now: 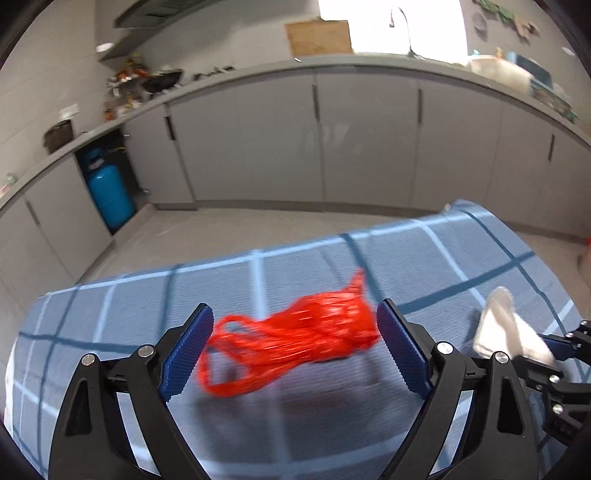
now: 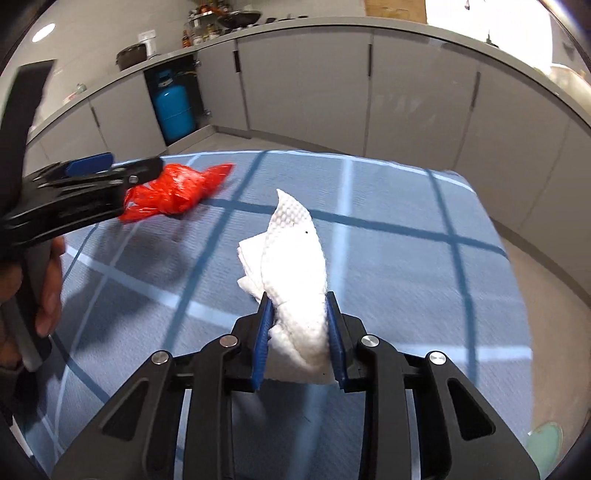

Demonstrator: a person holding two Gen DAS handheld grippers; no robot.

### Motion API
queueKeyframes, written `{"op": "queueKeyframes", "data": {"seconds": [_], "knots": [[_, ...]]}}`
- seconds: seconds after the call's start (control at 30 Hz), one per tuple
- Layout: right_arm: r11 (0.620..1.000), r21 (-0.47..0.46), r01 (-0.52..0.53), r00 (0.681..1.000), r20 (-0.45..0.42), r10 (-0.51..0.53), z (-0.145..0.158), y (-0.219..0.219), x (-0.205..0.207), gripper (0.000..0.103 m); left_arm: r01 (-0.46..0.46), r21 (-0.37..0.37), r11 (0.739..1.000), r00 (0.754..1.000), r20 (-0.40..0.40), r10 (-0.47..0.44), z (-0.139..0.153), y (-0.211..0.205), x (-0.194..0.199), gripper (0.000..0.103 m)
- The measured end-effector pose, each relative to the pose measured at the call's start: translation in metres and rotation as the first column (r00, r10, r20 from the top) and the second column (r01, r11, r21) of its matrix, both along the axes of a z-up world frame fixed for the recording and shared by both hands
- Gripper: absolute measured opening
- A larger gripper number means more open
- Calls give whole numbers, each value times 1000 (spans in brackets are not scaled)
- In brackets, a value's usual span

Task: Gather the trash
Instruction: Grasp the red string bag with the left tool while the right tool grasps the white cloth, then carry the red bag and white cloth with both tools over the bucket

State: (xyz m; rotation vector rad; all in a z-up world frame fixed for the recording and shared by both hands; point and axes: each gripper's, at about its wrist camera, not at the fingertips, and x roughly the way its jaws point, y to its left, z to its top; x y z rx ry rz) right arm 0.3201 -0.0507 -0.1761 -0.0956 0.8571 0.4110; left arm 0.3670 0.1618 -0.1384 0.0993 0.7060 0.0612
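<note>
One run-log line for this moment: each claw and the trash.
left claw: open around red plastic bag | right claw: shut on white paper towel | surface: blue checked cloth

I see daylight blowing out the bright kitchen window [image 1: 391, 26]; the crumpled red plastic bag [image 1: 295, 336] smears with motion blur, and the fisheye edges bend darkly.

The left tongs [image 1: 295, 347] stand spread wide, tilted downward, pads clear of anything. The right tongs [image 2: 300, 339] are pinched narrow, gripping. A bare hand [image 2: 46, 291] grips the left handle.
</note>
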Motion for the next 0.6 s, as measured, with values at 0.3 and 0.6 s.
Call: {"op": "queueKeyframes", "data": {"seconds": [0.3,0.6], "knots": [[999,30,15,1000,22,-16,5,-22,-16,29,-10,-12,1000,995,-102,9,-31,-4,12,37],[997,64,46,997,55,-49,16,-41,-40,29,38,-33,999,998,-52,-40,0,-27,-24,25]]}}
